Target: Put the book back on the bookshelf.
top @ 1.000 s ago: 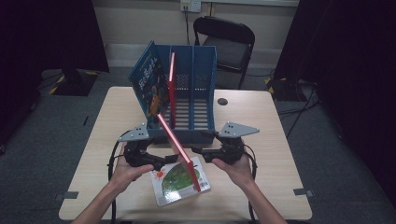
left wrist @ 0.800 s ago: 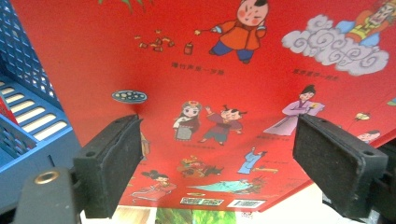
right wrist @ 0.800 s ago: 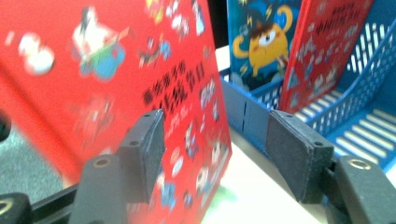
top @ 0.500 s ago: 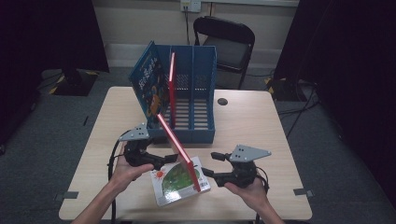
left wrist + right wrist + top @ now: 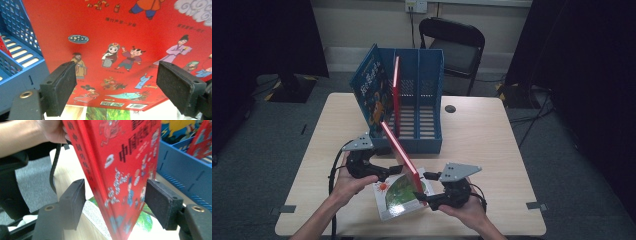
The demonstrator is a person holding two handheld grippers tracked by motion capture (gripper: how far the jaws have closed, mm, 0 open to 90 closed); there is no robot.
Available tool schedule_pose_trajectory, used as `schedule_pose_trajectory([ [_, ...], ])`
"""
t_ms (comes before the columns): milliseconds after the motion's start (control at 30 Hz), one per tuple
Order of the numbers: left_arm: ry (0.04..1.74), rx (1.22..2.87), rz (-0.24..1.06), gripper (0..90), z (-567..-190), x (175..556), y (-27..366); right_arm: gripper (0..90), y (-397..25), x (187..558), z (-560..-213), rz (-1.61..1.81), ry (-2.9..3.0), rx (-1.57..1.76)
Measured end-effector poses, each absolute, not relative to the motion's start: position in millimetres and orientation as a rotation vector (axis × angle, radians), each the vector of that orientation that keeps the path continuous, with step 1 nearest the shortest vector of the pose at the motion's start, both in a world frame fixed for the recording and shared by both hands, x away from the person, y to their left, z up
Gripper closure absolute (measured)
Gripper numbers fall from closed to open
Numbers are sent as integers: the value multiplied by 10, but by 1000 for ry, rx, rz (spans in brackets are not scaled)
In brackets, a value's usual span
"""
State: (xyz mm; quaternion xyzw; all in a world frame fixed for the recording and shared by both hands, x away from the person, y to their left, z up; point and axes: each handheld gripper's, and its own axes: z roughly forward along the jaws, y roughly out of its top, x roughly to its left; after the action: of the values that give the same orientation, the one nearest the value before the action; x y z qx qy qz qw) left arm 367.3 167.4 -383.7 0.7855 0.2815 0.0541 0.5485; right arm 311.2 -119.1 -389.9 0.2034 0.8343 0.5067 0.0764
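A red picture book (image 5: 399, 150) stands tilted in front of the blue file rack (image 5: 432, 145), with its lower edge on a flat green-and-white book (image 5: 391, 194). My left gripper (image 5: 384, 172) is open to the left of the red book, and its view shows the book's back cover (image 5: 120, 37) just past the wide-apart jaws (image 5: 120, 75). My right gripper (image 5: 424, 197) is open at the book's near corner. In its view the red book (image 5: 120, 157) rises between the two pads (image 5: 117, 192), which stand clear of it.
The rack holds a leaning blue book (image 5: 372, 92) in its left slot and an upright red book (image 5: 396, 90) beside it. A small black disc (image 5: 450, 108) lies on the wooden table (image 5: 492, 150). A black folding chair (image 5: 457, 45) stands behind the table.
My right gripper has moved from beside the rack toward the near edge and now straddles the red book's near corner. The left gripper and the book have barely moved.
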Motion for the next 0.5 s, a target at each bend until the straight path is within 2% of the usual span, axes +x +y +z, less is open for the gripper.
schedule_pose_trajectory([
  [133, 676, 1858, 134, 162, -3848, 3676, 1675, 328, -1000, 3188, -3945, 1481, 2523, 597],
  [500, 732, 1824, 177, 154, -3892, 3724, 1726, 355, -826, 3278, -4009, 1479, 2486, 620],
])
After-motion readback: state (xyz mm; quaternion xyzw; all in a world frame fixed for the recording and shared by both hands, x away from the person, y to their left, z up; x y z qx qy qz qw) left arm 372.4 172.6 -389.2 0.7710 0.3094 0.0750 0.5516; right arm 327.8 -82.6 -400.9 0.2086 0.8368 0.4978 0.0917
